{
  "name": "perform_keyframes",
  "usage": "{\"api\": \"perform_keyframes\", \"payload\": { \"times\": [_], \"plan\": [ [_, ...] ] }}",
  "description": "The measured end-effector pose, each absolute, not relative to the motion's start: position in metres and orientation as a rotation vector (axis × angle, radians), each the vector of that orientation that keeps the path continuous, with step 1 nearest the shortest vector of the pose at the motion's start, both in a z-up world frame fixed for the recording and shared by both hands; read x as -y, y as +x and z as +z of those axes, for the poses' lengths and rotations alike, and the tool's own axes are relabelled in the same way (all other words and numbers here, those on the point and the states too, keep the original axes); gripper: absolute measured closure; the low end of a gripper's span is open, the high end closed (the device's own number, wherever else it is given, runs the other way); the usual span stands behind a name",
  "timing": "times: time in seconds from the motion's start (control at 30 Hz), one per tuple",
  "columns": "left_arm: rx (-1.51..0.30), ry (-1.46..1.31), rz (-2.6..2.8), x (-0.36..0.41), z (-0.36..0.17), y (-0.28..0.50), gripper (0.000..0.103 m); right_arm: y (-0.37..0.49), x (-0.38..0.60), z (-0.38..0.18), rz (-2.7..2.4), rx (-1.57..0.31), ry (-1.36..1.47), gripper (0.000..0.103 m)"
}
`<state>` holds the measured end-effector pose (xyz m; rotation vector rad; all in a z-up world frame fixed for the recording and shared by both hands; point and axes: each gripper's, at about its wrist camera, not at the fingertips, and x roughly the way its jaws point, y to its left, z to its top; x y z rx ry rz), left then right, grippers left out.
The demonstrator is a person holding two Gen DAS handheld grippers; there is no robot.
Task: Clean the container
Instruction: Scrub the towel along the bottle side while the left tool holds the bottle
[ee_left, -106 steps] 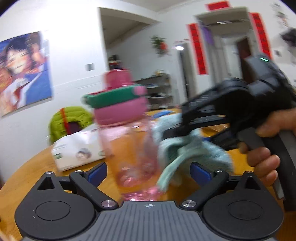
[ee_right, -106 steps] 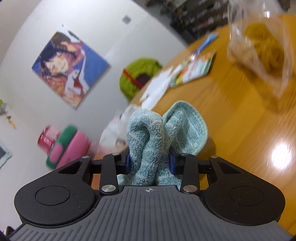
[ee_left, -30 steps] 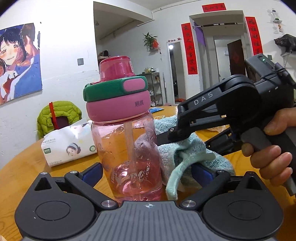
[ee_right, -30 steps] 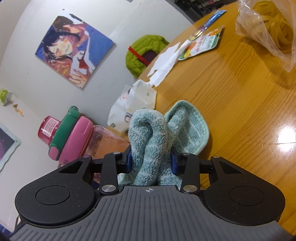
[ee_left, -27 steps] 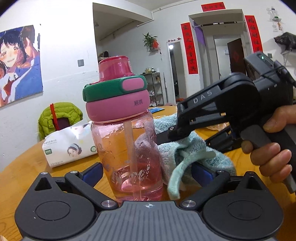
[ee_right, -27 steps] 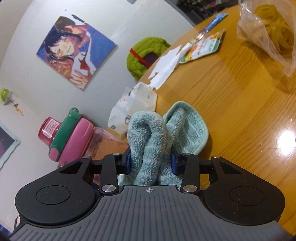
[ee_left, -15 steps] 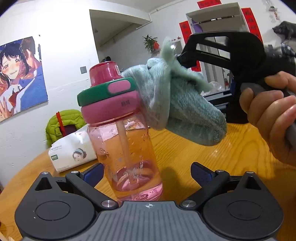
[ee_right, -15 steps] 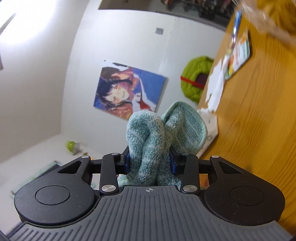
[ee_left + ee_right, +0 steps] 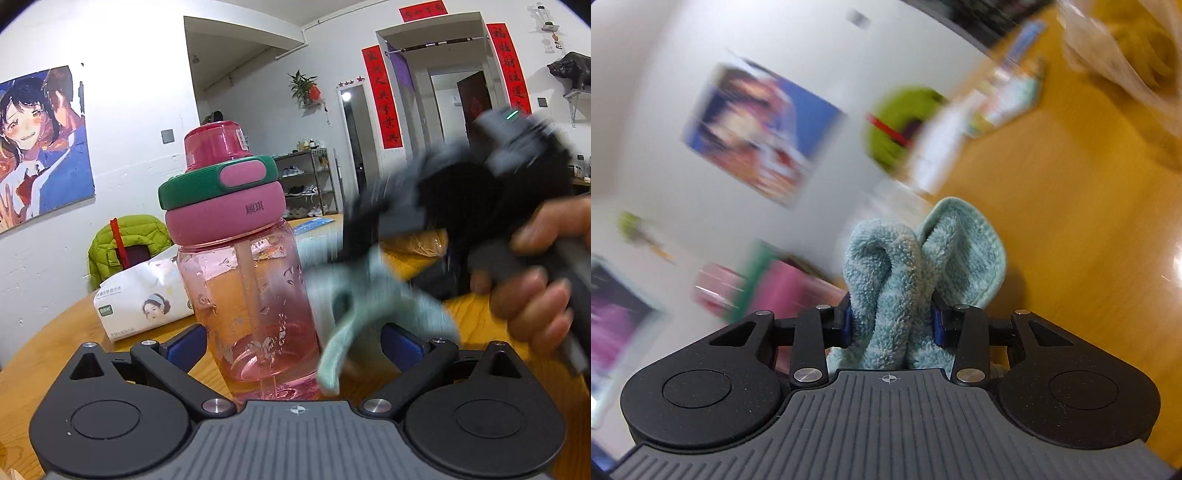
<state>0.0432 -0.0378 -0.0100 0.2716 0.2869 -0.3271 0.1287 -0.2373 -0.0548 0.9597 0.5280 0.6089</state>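
A clear pink bottle [image 9: 251,295] with a pink and green lid [image 9: 221,195] stands upright on the wooden table [image 9: 44,343]. It sits between the wide-open fingers of my left gripper [image 9: 291,343], close to the left blue pad [image 9: 184,345]. A hand [image 9: 535,280] holds my right gripper [image 9: 892,321], which is shut on a folded teal cloth [image 9: 923,258]. In the left wrist view that cloth [image 9: 351,306] is blurred and lies against the bottle's right side, low on the body. The right wrist view shows the bottle [image 9: 775,291] as a blur at lower left.
A white tissue pack [image 9: 144,302] lies behind the bottle to the left. A green jacket [image 9: 125,240] hangs over a chair beyond the table. A clear bag of yellow items [image 9: 1126,55] and leaflets [image 9: 1008,99] lie farther along the table.
The right gripper and cloth have swept down from the bottle's lid to the lower right side of its body and are in fast motion. The bottle and left gripper stay put.
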Motion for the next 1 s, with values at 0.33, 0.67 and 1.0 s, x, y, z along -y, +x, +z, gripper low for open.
{"api": "perform_keyframes", "payload": {
  "times": [0.33, 0.67, 1.0],
  "plan": [
    [-0.286, 0.277, -0.325, 0.04, -0.01, 0.044, 0.005, 0.141, 0.223, -0.068, 0.498, -0.751, 0.867, 0.063],
    [-0.286, 0.285, -0.329, 0.041, -0.011, 0.046, 0.005, 0.12, 0.239, -0.053, 0.662, -0.535, 0.975, 0.062],
    [-0.28, 0.283, -0.341, 0.042, -0.01, 0.04, 0.004, 0.128, 0.216, -0.057, 0.455, -0.655, 0.706, 0.062]
  ]
}}
